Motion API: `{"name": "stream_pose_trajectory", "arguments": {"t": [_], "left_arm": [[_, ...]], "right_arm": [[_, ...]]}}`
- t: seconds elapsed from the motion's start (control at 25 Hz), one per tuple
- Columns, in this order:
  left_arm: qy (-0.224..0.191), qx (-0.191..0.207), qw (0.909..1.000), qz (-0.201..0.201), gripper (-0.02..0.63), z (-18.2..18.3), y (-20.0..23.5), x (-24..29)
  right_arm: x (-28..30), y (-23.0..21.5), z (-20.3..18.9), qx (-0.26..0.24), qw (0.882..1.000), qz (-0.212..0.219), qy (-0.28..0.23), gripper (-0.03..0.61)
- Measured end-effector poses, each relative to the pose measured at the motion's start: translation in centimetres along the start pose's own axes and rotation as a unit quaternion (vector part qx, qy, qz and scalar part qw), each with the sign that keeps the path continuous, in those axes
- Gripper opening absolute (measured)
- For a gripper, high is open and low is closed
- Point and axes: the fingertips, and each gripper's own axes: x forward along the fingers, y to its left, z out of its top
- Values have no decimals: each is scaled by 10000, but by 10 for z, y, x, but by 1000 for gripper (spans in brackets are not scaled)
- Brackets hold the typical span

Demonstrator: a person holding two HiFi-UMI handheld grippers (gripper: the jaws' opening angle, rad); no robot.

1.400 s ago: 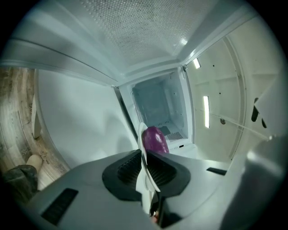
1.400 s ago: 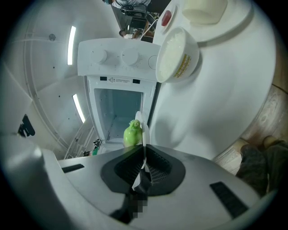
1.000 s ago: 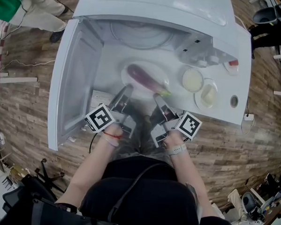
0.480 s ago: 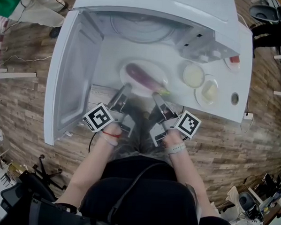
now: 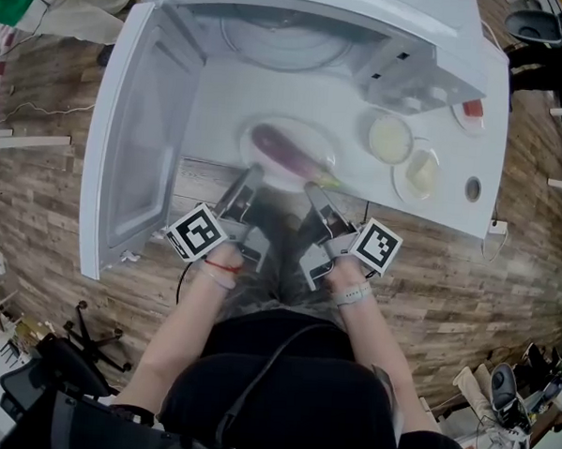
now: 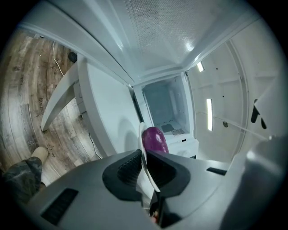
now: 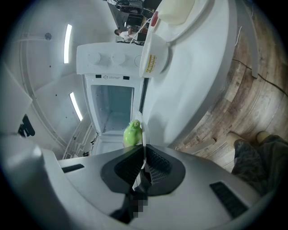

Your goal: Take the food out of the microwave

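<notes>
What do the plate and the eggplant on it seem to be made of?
The plate: white, thin-rimmed, slightly glossy; ceramic or hard plastic, the look leaves it open. The eggplant: smooth shiny purple skin, green stem end; real or a plastic replica, cannot tell.

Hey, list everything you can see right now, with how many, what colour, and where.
microwave: one, white, back of the table, door open at left
table: one, white, on wood floor
plate: one, white, in front of the open microwave
eggplant: one, purple with green stem, lying on the plate
small dishes: two, pale yellow contents, right of the plate
red-marked dish: one, white, far right
left gripper: grey, shut on the plate's near rim
right gripper: grey, shut on the plate's near rim
</notes>
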Motion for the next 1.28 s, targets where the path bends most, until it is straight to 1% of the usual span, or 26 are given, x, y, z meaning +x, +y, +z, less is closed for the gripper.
{"name": "stream_pose_trajectory", "arguments": {"t": [0.12, 0.2, 0.36, 0.52, 0.6, 0.68, 0.8, 0.96, 1.28], "left_arm": [[-52, -309, 9995, 11, 43, -6, 4, -4], [-78, -385, 9992, 4, 43, -8, 6, -5], [-99, -371, 9993, 6, 43, -11, 9, -8], [-65, -230, 9997, 45, 43, -13, 11, -11], [-84, -287, 9995, 60, 43, -15, 12, -13], [-132, -447, 9989, 35, 43, -18, 12, -13], [-106, -296, 9995, 94, 43, -17, 16, -16], [-173, -527, 9984, 86, 43, -20, 19, -18], [-226, -475, 9985, 136, 41, -20, 24, -21]], "right_arm": [[-2, -4, -3, 0, 10000, -17, 33, 32], [-3, -6, -5, -9, 10000, -29, 58, 32], [-5, -8, -7, -25, 10000, -11, 85, 32], [-8, -12, -10, -1, 9999, -23, 103, 32], [-9, -14, -11, 8, 9999, -33, 124, 32], [-10, -16, -11, -9, 9999, -52, 155, 32], [-10, -18, -12, -36, 9998, -52, 203, 32], [-9, -20, -15, -20, 9996, -48, 270, 32], [-6, -24, -15, 7, 9994, -37, 343, 32]]}}
